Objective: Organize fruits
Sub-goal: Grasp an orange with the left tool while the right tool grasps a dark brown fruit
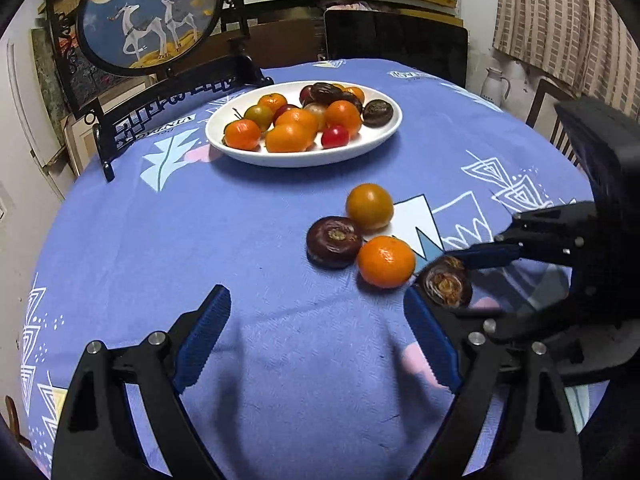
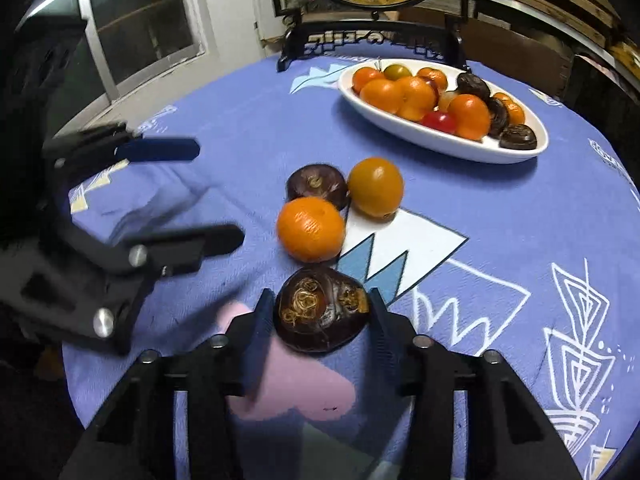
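Right claw (image 2: 320,312) sits nearest, its two fingers closed against the sides of a dark water chestnut (image 2: 322,310) low over the blue worktop (image 2: 500,220); whether the chestnut is lifted or resting cannot be told. Skin looks glossy brown-purple with dry, fibrous tufts on top. Risk: rounded, smooth flanks could slip out of the narrow pads if tilted, rolling into the neighbours. Left claw (image 1: 316,340) hovers wide open, holding nothing. Just beyond lie a mandarin (image 2: 311,229), a second chestnut (image 2: 316,186) and a yellow-orange tomato (image 2: 375,187), touching one another. Farther back, a white oval dish (image 2: 440,138) is already crowded; an added fruit could dislodge others.
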Available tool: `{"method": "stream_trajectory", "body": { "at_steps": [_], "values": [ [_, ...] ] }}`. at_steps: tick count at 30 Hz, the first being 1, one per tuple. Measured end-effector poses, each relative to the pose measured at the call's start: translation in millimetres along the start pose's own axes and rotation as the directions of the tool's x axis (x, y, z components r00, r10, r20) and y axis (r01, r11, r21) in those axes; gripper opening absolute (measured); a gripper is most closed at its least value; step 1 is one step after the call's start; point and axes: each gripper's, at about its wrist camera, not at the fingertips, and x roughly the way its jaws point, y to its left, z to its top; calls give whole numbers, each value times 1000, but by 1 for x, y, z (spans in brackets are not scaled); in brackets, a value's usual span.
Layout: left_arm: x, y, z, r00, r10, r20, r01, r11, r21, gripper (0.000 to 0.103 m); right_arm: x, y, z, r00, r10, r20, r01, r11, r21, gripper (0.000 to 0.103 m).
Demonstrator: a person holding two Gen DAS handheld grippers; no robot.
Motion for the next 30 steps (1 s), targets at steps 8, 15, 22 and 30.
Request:
{"method": "stream_trajectory", "body": {
  "at_steps": [8, 15, 22, 30],
  "values": [
    [24, -32, 17, 999, 36, -37, -36, 999, 21, 74, -39, -80, -23, 990, -40, 132, -2, 952, 307, 46],
    [49, -48, 20, 993, 72, -94, -68, 997, 43, 48, -40, -105, -36, 984, 51, 169, -113, 916, 384, 46],
    [38, -42, 18, 997, 39, -66, -39, 999, -3, 37, -42, -102, -36, 978, 86, 191, -154, 911, 382, 46],
    [6, -20, 11, 1000, 13, -3, -14, 998, -65, 37, -45, -98, -35, 980, 57, 191, -124, 925, 360, 46]
  ]
}}
